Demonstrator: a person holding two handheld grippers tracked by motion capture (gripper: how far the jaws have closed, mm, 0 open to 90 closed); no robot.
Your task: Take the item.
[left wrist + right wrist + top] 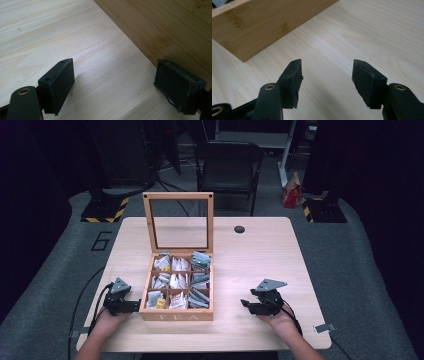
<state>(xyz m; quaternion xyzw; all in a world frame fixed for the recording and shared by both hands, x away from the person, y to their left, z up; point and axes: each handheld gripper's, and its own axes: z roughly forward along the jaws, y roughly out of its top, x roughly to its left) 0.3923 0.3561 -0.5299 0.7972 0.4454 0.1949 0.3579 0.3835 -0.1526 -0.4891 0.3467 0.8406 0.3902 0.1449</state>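
A: Where does the tea box (176, 312) sit from each gripper?

B: Between them. The left gripper (134, 306) is just beside the box's left wall — its far jaw looks almost against the bamboo, though I can't tell if it touches. The right gripper (248, 305) stands well apart on the other side, so the left hand is clearly the nearer one.

A: Jaws?

B: Both spread wide, nothing between them but bare table (260, 250).

A: And the box itself?

B: Squarish, warm bamboo with visible grain; the glass-paned lid (178, 222) stands upright at the far edge. Nine compartments, packed with paper tea sachets (172, 282) — thin, crinkly, standing on edge. I'd judge a gripper must come in from above to pinch one.
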